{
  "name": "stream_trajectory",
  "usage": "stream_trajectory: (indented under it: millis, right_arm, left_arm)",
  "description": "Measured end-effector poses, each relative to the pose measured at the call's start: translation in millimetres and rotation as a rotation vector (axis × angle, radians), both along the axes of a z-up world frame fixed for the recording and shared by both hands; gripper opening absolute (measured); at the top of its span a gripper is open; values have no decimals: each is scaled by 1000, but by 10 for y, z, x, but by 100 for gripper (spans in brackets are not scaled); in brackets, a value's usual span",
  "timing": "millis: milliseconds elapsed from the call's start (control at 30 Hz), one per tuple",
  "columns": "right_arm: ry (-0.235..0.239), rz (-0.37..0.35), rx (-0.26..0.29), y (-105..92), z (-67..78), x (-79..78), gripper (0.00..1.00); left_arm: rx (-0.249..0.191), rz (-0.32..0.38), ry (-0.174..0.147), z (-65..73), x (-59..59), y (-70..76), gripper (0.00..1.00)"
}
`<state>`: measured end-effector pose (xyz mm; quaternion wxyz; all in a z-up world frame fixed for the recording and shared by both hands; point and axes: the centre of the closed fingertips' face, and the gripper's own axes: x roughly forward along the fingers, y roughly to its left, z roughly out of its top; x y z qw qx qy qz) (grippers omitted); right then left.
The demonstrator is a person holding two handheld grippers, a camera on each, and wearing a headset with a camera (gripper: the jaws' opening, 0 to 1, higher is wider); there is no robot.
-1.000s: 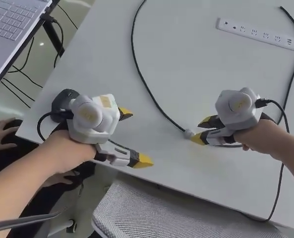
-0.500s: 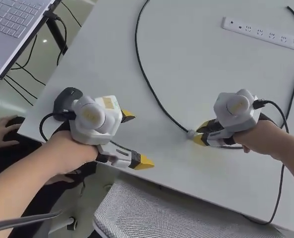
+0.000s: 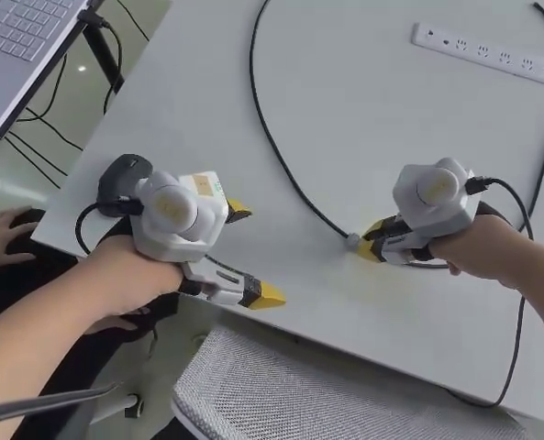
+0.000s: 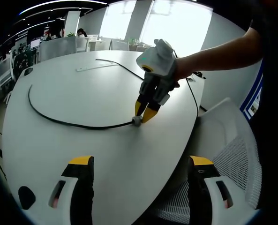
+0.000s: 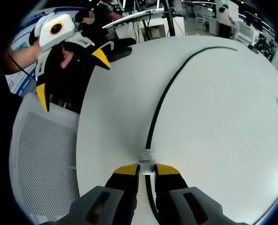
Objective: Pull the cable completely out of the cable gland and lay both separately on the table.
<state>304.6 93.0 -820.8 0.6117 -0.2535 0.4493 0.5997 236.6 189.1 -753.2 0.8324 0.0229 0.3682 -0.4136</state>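
A black cable [image 3: 272, 147] curves across the white table [image 3: 363, 119] and ends in a small grey cable gland [image 3: 352, 243]. My right gripper [image 3: 368, 246] lies low on the table with its yellow-tipped jaws shut on the gland. In the right gripper view the cable gland [image 5: 146, 159] sits between the two tips of the right gripper [image 5: 146, 169], and the cable [image 5: 167, 89] runs away from it. My left gripper [image 3: 252, 252] is open over the table's near edge, well left of the gland. Between the wide jaws of the left gripper [image 4: 141, 161] I see the gland [image 4: 137, 120] and the right gripper [image 4: 146, 112].
A white power strip [image 3: 487, 55] lies at the far right of the table. A laptop [image 3: 15, 46] stands off the table's left corner. A mesh chair [image 3: 281, 394] sits under the near edge. A dark round object [image 3: 125, 174] rests behind my left gripper.
My right gripper has slid left to the gland and brought its jaws together around it. The left gripper stays open in about the same place.
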Motion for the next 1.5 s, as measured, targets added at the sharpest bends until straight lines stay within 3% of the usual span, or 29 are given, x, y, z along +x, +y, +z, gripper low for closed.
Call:
stream_trajectory:
  millis: [233, 500, 967, 1500]
  right_arm:
    - [-4, -15, -4, -16, 24, 13, 7]
    - [5, -23, 10, -41, 149, -24, 7]
    - [-2, -34, 44, -86, 513, -124, 6]
    - [22, -80, 87, -238, 814, -284, 6]
  left_arm:
    - [3, -2, -5, 10, -2, -19, 83]
    - [1, -15, -8, 43, -15, -87, 83]
    - [-4, -55, -41, 265, -4, -322, 83]
    - [-36, -74, -90, 501, 168, -570, 84]
